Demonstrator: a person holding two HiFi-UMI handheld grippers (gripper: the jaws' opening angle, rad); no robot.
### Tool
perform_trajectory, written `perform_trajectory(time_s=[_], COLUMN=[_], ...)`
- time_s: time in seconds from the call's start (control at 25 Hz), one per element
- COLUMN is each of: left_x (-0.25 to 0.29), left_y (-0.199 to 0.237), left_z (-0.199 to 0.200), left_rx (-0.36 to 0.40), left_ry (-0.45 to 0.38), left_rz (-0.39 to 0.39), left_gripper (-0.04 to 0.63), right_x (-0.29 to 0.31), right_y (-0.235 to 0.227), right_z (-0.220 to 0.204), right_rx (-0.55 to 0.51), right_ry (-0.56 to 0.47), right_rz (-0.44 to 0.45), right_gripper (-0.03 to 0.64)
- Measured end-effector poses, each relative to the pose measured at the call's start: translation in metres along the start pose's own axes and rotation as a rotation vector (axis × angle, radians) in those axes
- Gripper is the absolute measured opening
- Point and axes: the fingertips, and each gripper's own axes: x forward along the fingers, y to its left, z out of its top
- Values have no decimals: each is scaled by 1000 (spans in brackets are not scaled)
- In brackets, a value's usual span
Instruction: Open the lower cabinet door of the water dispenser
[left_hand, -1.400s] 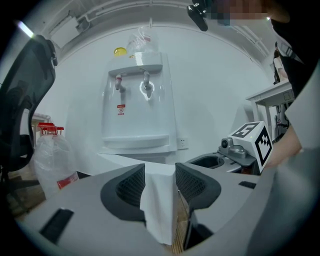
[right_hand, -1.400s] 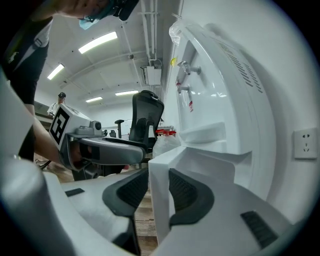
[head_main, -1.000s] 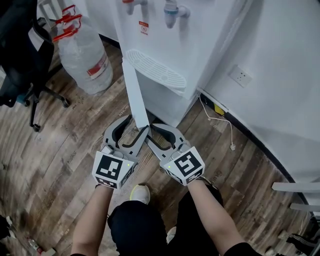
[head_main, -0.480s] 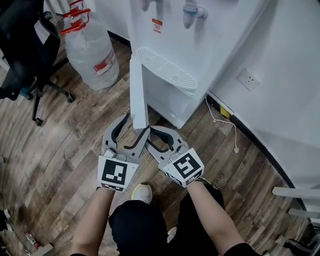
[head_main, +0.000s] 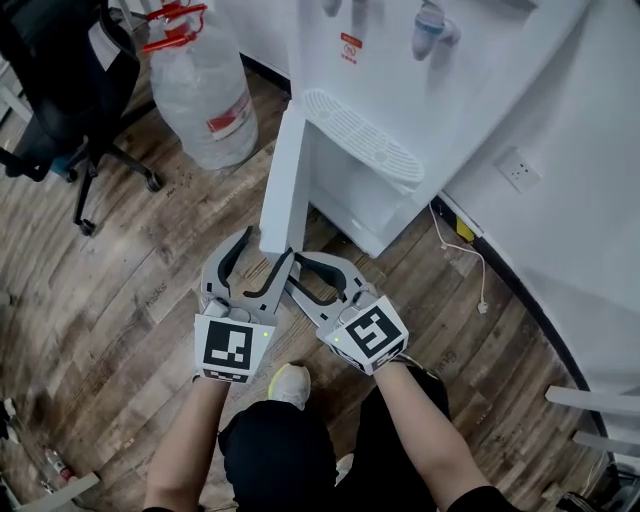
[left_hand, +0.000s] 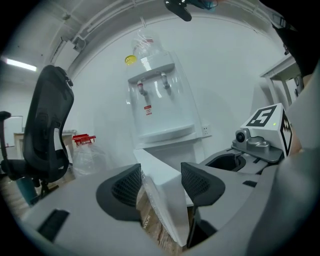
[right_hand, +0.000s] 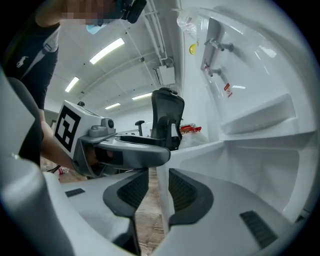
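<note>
My head camera looks steeply down from above on the left tool (head_main: 268, 245), right tool (head_main: 295, 270) and cabinet door (head_main: 283, 180). Each tool camera sits close, facing along its jaws at that same door's edge.

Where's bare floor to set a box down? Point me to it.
Free: the floor below the chair and bottle, left of the open door. Also the stretch between the dispenser, the cable and the person's legs. Crowded: around the chair's wheels and the bottle.

Bottle (head_main: 205, 95) left of dispenser (head_main: 400, 90), chair (head_main: 50, 90) further left
</note>
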Motion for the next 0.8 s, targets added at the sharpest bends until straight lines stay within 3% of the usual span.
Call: perform_trajectory(time_s=[0.56,0.8], left_x=[-18,-20], left_y=[54,75], left_z=[-21,-27], left_rx=[-13,-11], left_ry=[34,48], left_rz=[106,142], left_gripper=[256,255], right_x=[-1,-2], right_y=[2,-1], right_z=[7,9], right_rx=[-18,-10], right_ry=[-4,-9], right_rz=[15,5], right_gripper=[138,103])
